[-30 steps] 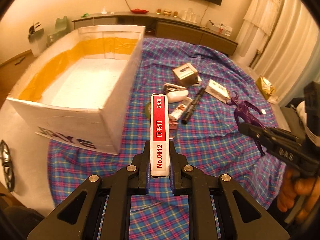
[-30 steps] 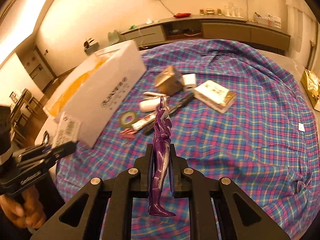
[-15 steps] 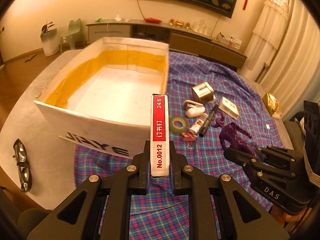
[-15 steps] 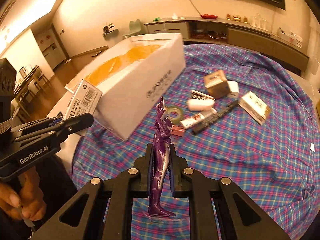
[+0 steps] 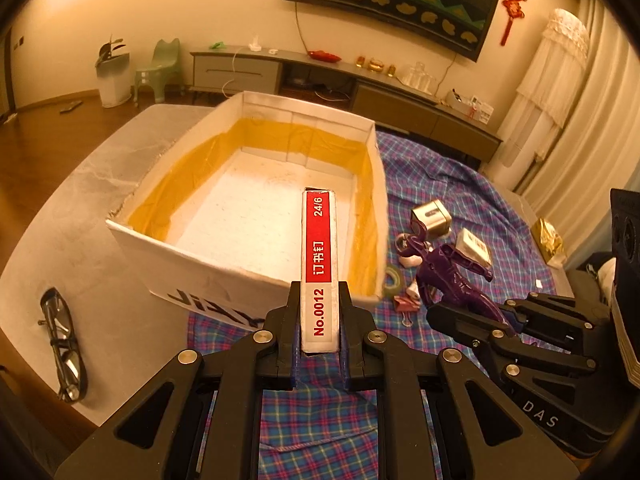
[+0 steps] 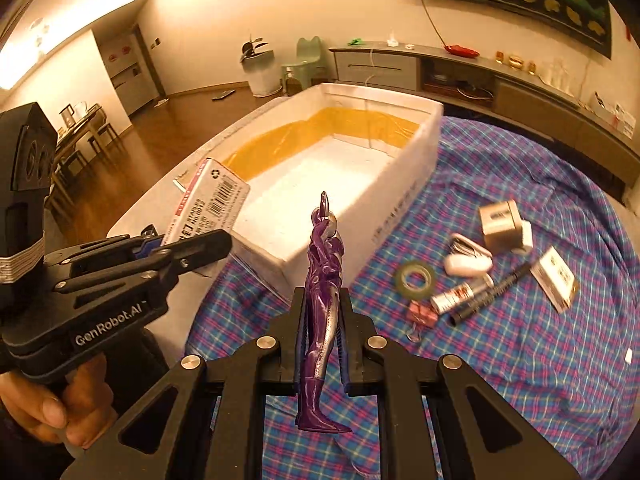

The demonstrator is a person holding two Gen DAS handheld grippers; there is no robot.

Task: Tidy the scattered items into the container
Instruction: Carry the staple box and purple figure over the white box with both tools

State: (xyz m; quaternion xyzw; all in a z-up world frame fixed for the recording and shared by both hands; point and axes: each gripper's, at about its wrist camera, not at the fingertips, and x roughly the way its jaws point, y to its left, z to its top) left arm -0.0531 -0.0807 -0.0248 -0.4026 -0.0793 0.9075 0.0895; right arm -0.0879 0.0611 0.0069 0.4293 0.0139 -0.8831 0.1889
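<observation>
Left gripper [image 5: 319, 340]: clamped narrow on the staple box [image 5: 319, 264], low centre of the left wrist view; seen again at left in the right wrist view.
Right gripper [image 6: 322, 344]: closed tight on the purple figure [image 6: 322, 292], low centre of the right wrist view; figure upright between the pads, feet hanging below them.
Container [image 5: 172, 240]: white open-topped box, centre left of the left wrist view, standing partly on the checked cloth [image 5: 460, 184].
Done: nothing visible inside the container; floor bare and white.
In hand: two items lifted, both poised near the container's near edge, neither released.
Left on the cloth: tape roll [image 6: 415, 278], pink binder clip [image 6: 422, 314], black marker [image 6: 492, 290], small tube [image 6: 456, 296], white oval case [image 6: 468, 264], tan cube box [image 6: 500, 222], flat white carton [image 6: 556, 282]; clustered at centre right of the right wrist view.
Progress: early, as judged; most items not yet moved.
Staple box: thin cardboard, long and flat, red and white label, barcode on the broad face.
Purple figure: glossy hard plastic, slim, limbs jutting out.
Container walls: matt white, foam-like, amber tape band around the inside.
Cloth: soft, wrinkled, blue and pink plaid.
Glasses [image 5: 64, 344]: dark frame, lower left of the left wrist view, off the cloth.
</observation>
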